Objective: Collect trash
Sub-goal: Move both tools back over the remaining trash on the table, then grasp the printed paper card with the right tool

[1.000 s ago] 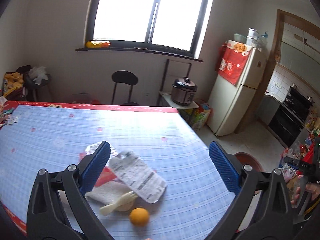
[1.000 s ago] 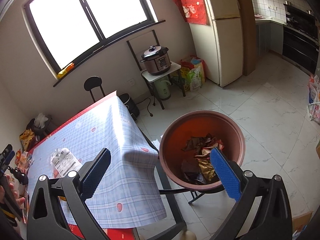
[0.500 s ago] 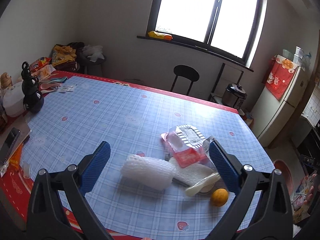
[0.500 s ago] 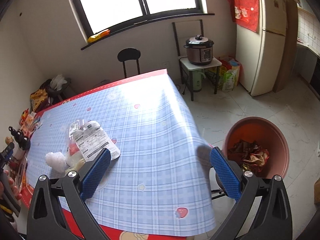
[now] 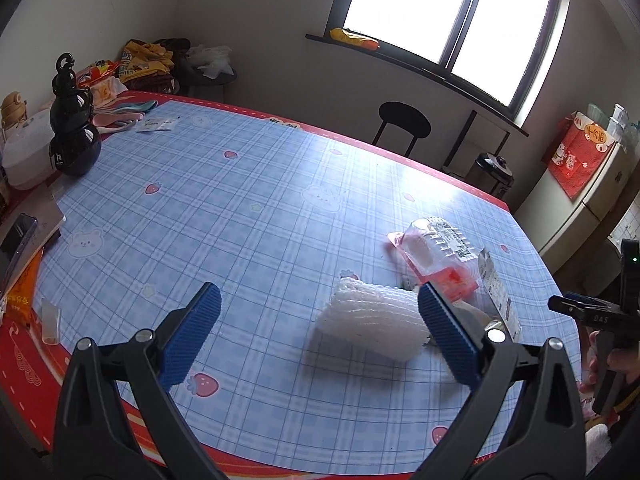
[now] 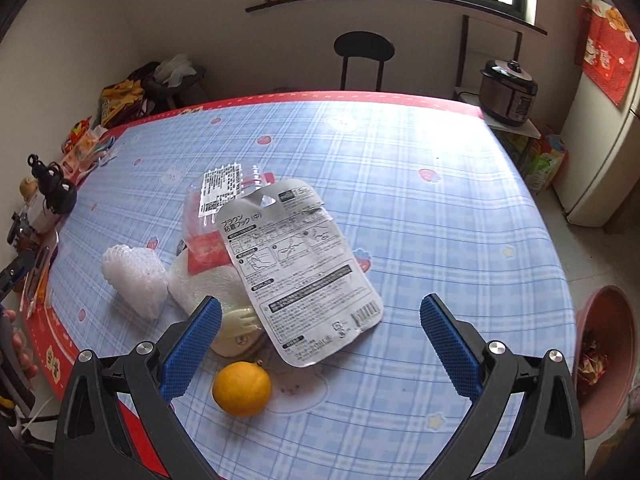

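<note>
A: Starting at the tools: left hand-held gripper, jaws spread wide, nothing between them. It hangs over the near edge of the worktop, with the white foam netting lying just inside its right finger, probably lined up as the first thing to take.

B: Right hand-held gripper?

A: Also wide apart and empty. It looks down on the same heap from the other side. The printed packaging card lies ahead of it, between the fingers, and the orange sits close to its left finger, apart from the card.

B: Contents of the heap?

A: Card on top, leaning over a clear pink-tinted plastic tray with a label. Under them, a pale foam sheet, a cream plastic fork and a small cream dish, partly hidden. The netting touches the sheet's left side.

B: Why all bunched together?

A: Likely gathered so each reach is short; I judge that, I cannot confirm it.

B: Destination?

A: Reddish bin on the floor past the worktop's right edge, already holding wrappers. Nothing from this heap is lifted yet.

B: Other items?

A: Black gourd-shaped bottle and clutter at the far left corner, well apart from the heap.
</note>
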Available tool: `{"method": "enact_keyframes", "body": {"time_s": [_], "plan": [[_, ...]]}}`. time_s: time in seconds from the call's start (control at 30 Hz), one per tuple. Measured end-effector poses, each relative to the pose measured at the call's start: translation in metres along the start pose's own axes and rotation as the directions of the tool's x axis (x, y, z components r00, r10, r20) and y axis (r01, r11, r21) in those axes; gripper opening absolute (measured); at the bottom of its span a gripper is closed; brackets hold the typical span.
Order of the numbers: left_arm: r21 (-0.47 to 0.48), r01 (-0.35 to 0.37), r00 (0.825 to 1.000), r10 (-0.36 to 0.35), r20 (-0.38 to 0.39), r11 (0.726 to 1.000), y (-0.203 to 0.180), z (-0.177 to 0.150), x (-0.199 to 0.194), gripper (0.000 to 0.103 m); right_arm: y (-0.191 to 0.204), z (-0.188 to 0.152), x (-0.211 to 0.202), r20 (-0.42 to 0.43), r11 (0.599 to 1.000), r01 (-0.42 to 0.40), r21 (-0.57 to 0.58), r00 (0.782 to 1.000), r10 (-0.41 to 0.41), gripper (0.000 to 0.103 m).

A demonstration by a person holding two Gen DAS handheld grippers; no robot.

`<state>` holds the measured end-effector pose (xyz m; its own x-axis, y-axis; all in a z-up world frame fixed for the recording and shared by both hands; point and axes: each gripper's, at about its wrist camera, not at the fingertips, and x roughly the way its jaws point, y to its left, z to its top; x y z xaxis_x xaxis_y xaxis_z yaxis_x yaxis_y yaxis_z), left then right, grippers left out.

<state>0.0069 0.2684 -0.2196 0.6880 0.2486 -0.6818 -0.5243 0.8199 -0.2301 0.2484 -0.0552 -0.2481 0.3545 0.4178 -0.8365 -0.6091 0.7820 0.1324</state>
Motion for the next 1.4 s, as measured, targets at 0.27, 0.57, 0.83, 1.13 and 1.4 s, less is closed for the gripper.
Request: {"method": "enact_keyframes", "body": {"time_s": [0.27,0.57,0.83,1.13,1.4], "plan": [[-0.003,0.022,0.998,-0.022,-0.059,1.000,0.021,-0.007,0.027,0.097,0.031,0.017,0.079,-0.123,1.000,0.016,0.006,0.992,-0.015,0.098],[-0.013,0.037,0.995,-0.038,-0.090,0.999,0.027,-0.016,0.035,0.097,0.036,0.029,0.107,-0.149,0.996,0.086,0.016,0.985,-0.082,0.098],[-0.017,0.051,0.993,-0.053,-0.107,0.999,0.022,-0.022,0.041,0.097,0.013,0.030,0.099,-0.150,0.993,0.092,0.075,0.985,-0.080,0.072],[0.008,0.078,0.990,-0.076,-0.118,0.997,0.002,-0.023,0.045,0.097,-0.013,0.024,0.052,-0.063,0.979,-0.001,0.204,0.998,0.014,0.023],[0.026,0.113,0.983,-0.108,-0.150,0.993,-0.017,-0.030,0.052,0.097,-0.019,0.007,0.025,-0.015,0.976,-0.049,0.212,0.998,0.053,0.017]]}}
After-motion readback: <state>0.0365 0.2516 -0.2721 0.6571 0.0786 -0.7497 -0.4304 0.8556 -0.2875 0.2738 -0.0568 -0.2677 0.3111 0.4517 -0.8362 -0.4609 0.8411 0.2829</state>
